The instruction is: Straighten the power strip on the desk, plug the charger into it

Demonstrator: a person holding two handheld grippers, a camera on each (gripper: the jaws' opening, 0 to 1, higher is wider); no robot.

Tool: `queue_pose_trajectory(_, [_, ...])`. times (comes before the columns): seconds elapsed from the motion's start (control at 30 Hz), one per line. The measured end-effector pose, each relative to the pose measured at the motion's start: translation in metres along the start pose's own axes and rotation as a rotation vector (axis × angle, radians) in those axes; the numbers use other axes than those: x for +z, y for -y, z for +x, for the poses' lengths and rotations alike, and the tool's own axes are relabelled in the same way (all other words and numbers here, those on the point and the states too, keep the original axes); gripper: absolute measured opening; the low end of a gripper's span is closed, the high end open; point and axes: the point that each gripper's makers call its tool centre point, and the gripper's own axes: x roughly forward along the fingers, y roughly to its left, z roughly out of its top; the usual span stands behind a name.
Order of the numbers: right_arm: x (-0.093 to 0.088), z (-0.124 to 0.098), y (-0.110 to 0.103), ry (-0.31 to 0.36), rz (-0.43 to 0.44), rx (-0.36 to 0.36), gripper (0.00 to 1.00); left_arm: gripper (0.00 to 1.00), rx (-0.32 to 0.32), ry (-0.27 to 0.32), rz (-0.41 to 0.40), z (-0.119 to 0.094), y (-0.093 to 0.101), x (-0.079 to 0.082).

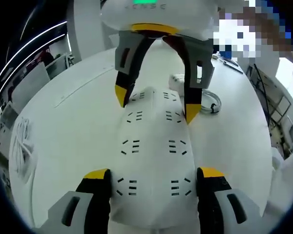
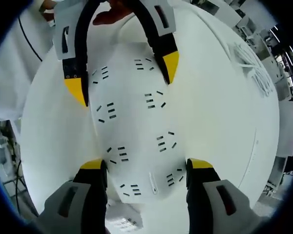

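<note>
Left gripper view: the left gripper (image 1: pixel 152 176) clasps one end of the white power strip (image 1: pixel 153 146), its yellow-tipped jaws pressed to both long sides; the right gripper (image 1: pixel 158 103) grips the far end the same way. The strip lies flat on the white desk (image 1: pixel 63 146), and a coiled white cable (image 1: pixel 210 102) sits just beyond it. Right gripper view shows the right gripper (image 2: pixel 145 166) clenched on the strip (image 2: pixel 134 131), the left gripper (image 2: pixel 123 78) opposite, and a bundle of white cables (image 2: pixel 251 63) well apart on the desk (image 2: pixel 219 112).
</note>
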Motion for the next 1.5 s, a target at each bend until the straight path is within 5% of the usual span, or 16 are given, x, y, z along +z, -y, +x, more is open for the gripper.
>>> queue_pose_trajectory(0.33, [0.004,-0.008,-0.004,0.076,-0.071,0.016,0.64,0.72,-0.006,-0.003,0.009,0.0,-0.002,0.0])
queue_pose_trajectory(0.47, [-0.008,-0.006,-0.008,-0.01,-0.198,0.017,0.7,0.72,-0.006,-0.002,0.009,0.0,-0.003,0.0])
queue_pose_trajectory(0.7, [0.003,0.001,-0.01,-0.016,-0.278,0.061,0.65,0.72,-0.005,-0.001,0.007,0.0,-0.003,0.0])
queue_pose_trajectory(1.5, [0.005,0.002,-0.01,-0.014,-0.257,0.076,0.63,0.72,-0.012,-0.003,0.019,0.0,0.001,0.0])
